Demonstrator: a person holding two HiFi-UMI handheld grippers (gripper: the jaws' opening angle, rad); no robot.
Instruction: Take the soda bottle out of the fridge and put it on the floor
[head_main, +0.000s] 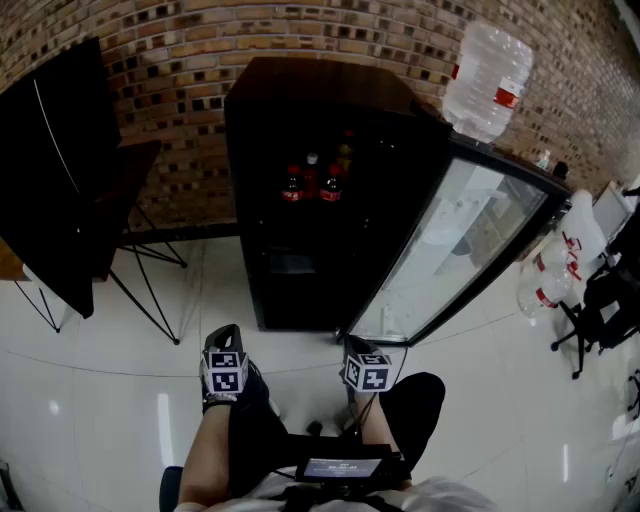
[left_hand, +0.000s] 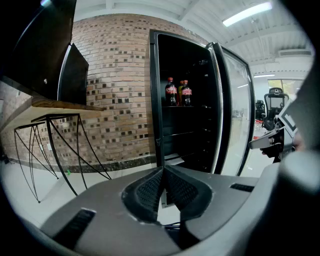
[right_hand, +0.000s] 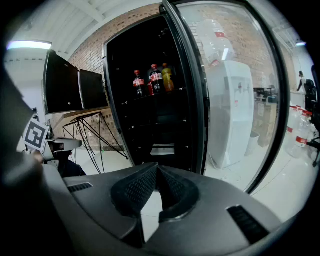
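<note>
The black fridge (head_main: 300, 110) stands open, its glass door (head_main: 450, 250) swung out to the right. On an upper shelf stand dark cola bottles with red labels (head_main: 292, 186) (left_hand: 171, 92) (right_hand: 137, 83), and beside them a yellow bottle (right_hand: 167, 77). My left gripper (head_main: 225, 338) (left_hand: 163, 168) is shut and empty, low in front of the fridge and well short of it. My right gripper (head_main: 356, 346) (right_hand: 157, 167) is also shut with nothing in it. It hovers near the door's lower edge and points at the open fridge.
A table on black wire legs (head_main: 150, 260) with dark monitors (head_main: 55, 170) stands left of the fridge. A big water jug (head_main: 488, 78) lies on top of the fridge. More jugs (head_main: 545, 280) and an office chair (head_main: 600, 300) are on the right. White tile floor (head_main: 120, 400) lies below.
</note>
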